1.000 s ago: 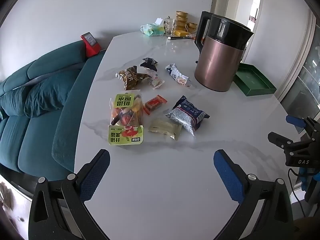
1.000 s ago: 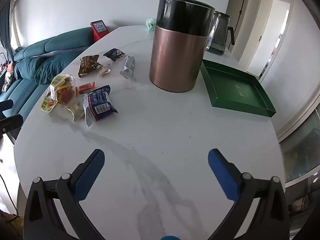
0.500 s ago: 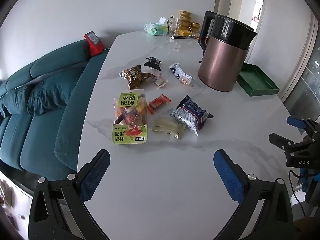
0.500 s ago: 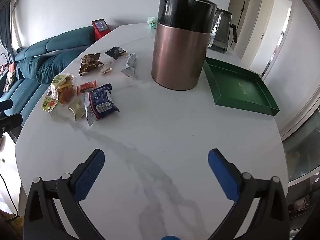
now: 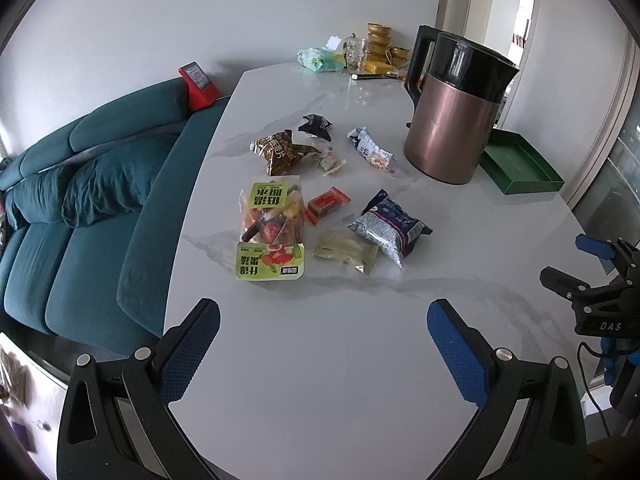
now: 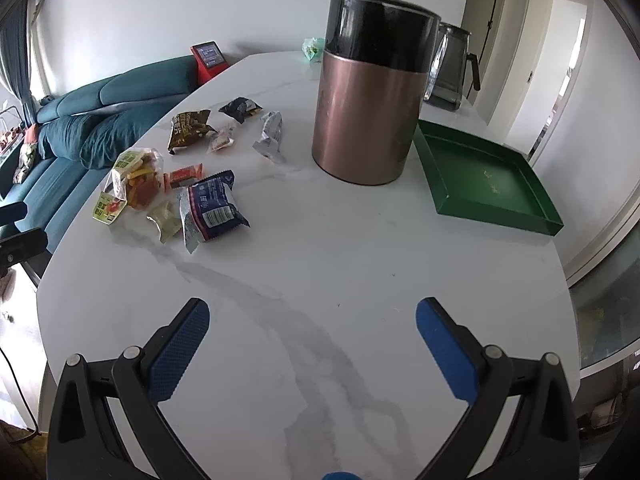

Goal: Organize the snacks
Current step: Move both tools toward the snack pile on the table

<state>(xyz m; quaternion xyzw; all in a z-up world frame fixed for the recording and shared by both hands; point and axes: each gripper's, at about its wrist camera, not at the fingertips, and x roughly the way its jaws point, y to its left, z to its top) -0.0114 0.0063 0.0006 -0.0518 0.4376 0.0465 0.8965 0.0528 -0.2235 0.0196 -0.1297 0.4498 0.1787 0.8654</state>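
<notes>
While both tools, left tool [image 5: 323, 346] and right tool [image 6: 312, 338], hover over the bare near tabletop [image 6: 360, 264] with fingers wide apart and empty, the snacks [image 5: 320, 204] lie scattered farther off, beside the kettle [image 5: 452, 120]; the green tray [image 6: 486, 178] beyond holds nothing, so sorting looks unstarted.

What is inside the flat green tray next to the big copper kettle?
Nothing. The flat green tray shows a bare green floor with only a faint mark. The tall copper kettle hides a bit of its near corner. All the snack packets lie on the white marble table.
</notes>
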